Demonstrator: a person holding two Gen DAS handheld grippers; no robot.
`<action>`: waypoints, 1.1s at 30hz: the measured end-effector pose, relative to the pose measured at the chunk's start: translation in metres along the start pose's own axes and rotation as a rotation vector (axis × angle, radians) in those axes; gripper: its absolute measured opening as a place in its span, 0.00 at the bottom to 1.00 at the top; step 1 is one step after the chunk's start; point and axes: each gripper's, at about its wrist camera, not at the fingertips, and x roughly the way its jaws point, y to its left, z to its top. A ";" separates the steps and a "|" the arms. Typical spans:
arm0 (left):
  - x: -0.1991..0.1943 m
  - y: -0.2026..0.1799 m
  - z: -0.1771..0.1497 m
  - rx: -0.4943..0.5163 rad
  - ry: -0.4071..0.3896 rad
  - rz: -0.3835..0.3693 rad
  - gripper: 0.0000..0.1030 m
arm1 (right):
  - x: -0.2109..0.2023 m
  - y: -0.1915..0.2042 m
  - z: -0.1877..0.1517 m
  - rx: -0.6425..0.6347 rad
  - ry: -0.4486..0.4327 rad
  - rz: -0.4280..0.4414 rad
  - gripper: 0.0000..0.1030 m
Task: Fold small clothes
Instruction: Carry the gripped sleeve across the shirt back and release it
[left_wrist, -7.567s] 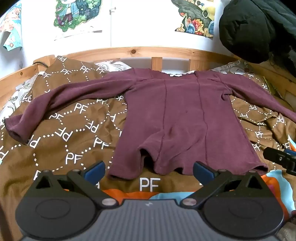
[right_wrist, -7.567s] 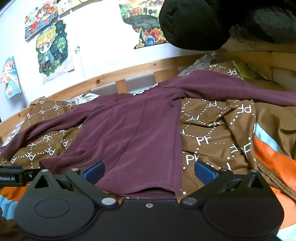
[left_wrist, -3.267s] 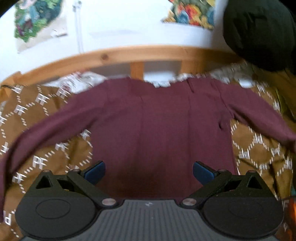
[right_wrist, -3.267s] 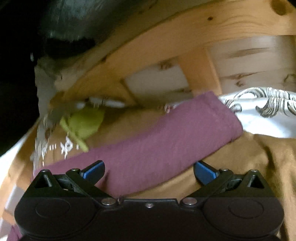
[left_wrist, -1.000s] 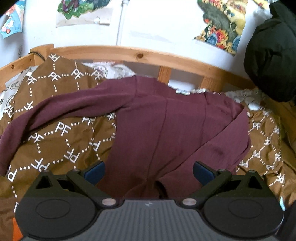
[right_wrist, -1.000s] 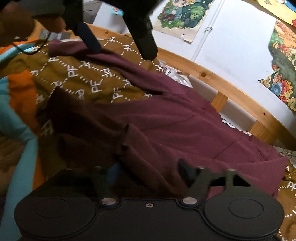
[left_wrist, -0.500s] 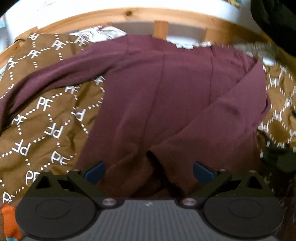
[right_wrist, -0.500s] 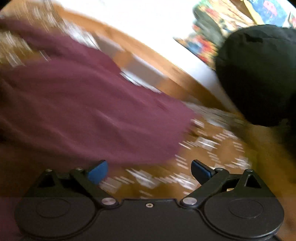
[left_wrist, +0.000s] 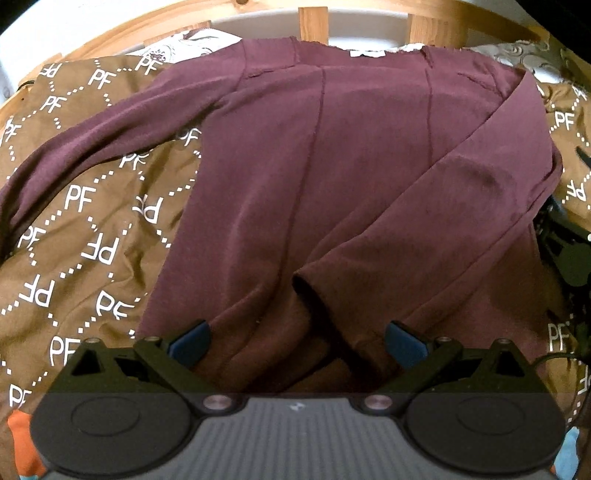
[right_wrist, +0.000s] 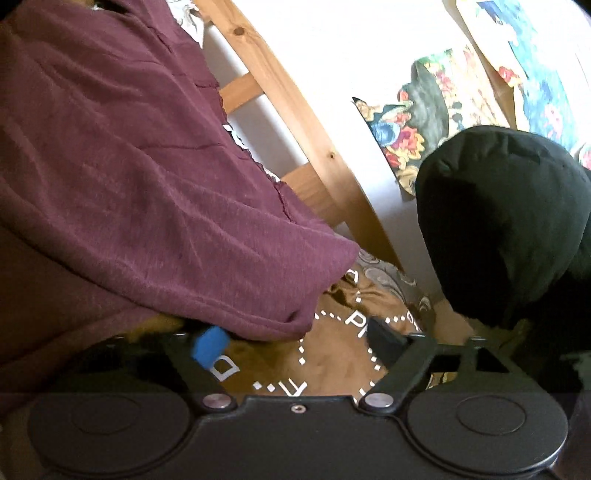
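Maroon long-sleeved top lies flat on the brown PF-print bedspread, filling the centre of the left wrist frame, neckline toward the wooden bed rail at the top edge.

Change since 7.6 s ago: the sleeve at frame right, then stretched out over the bedspread, now lies diagonally across the body, cuff at lower centre. The other sleeve remains spread toward the left edge. Judgement: first sleeve fold done; second sleeve and body folds remain.

Left gripper: jaws spread wide, empty, poised over the hem at bottom centre.

Right gripper: released, nothing between the blue pads; it sits at the garment's folded side edge, above bare bedspread. One second ago cloth was bunched right at it, so the sleeve has been let go.

Containers: none in either view. Black padded jacket at right of the right wrist frame, apart from the top.
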 end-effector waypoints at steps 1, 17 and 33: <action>0.002 0.000 0.001 0.004 0.002 0.000 0.99 | 0.002 0.000 0.000 0.001 0.005 0.008 0.55; -0.001 0.002 0.001 0.012 0.009 -0.022 0.99 | 0.000 -0.002 -0.004 0.013 -0.002 -0.021 0.56; 0.013 -0.005 -0.010 0.084 0.016 0.016 0.99 | -0.007 -0.040 -0.001 0.348 0.022 0.064 0.09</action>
